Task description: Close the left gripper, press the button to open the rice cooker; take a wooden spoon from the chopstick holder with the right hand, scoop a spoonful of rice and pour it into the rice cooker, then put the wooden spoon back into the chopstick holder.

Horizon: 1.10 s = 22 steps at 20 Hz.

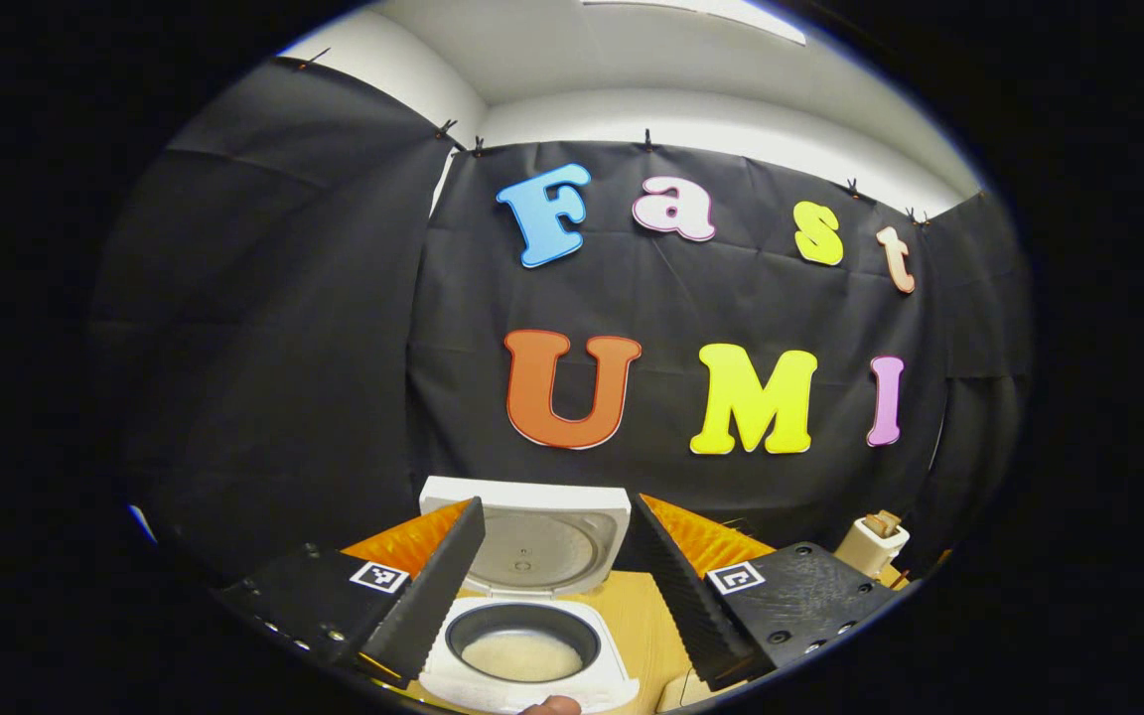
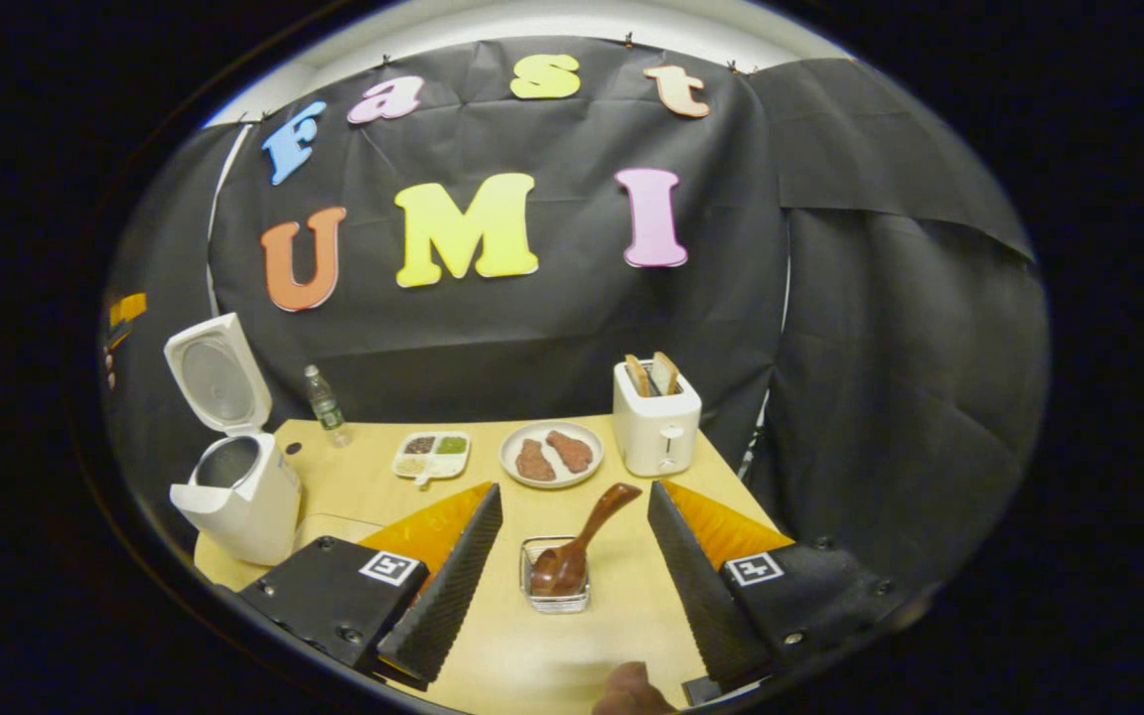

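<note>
Your rice cooker (image 2: 234,477) stands at the table's (image 2: 532,655) left edge, lid up, rice in its pot, so the button press looks done. Your left gripper (image 1: 552,586) hovers above it, jaws wide and empty. Along the back edge sit one bottle (image 2: 326,405), one seasoning tray (image 2: 431,455), one plate (image 2: 550,455) and one toaster (image 2: 656,422). Near the front edge, one wooden spoon (image 2: 582,541) leans in the chopstick holder (image 2: 554,581), between your right gripper's (image 2: 572,586) wide, empty jaws.

The left tool (image 1: 552,586) hangs over the rice cooker (image 1: 530,645) with its fingers spread wide. The cooker's lid (image 1: 537,541) stands raised, rice (image 1: 522,657) lying in the pot. A toaster (image 1: 872,544) sits off to the right on the desk (image 1: 646,621).
</note>
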Each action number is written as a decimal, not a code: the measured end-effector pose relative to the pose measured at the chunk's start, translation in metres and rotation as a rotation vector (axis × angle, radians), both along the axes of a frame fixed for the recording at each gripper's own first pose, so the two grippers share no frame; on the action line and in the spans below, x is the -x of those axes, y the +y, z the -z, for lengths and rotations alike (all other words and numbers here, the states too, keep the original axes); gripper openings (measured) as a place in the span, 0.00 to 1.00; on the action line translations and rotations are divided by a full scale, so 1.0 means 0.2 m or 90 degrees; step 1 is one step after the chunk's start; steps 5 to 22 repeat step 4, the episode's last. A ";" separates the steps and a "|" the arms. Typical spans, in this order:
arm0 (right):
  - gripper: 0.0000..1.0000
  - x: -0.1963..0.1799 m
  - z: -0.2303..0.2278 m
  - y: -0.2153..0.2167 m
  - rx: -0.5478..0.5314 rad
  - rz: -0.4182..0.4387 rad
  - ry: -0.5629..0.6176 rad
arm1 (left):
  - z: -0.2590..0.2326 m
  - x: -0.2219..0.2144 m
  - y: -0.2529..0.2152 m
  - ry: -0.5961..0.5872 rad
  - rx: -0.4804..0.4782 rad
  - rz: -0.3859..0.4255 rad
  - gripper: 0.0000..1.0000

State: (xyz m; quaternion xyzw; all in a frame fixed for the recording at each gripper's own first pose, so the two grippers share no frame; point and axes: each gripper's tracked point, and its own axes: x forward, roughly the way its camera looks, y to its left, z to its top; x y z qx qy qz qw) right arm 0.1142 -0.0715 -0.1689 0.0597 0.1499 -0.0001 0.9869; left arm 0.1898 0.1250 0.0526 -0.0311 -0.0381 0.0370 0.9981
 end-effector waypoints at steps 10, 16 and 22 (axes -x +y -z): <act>0.98 0.09 -0.09 0.12 -0.018 -0.027 -0.016 | -0.13 -0.20 0.09 -0.040 -0.009 -0.027 0.94; 0.98 0.09 -0.09 0.12 -0.018 -0.027 -0.016 | -0.13 -0.20 0.09 -0.040 -0.009 -0.027 0.94; 0.98 0.09 -0.09 0.12 -0.018 -0.027 -0.016 | -0.13 -0.20 0.09 -0.040 -0.009 -0.027 0.94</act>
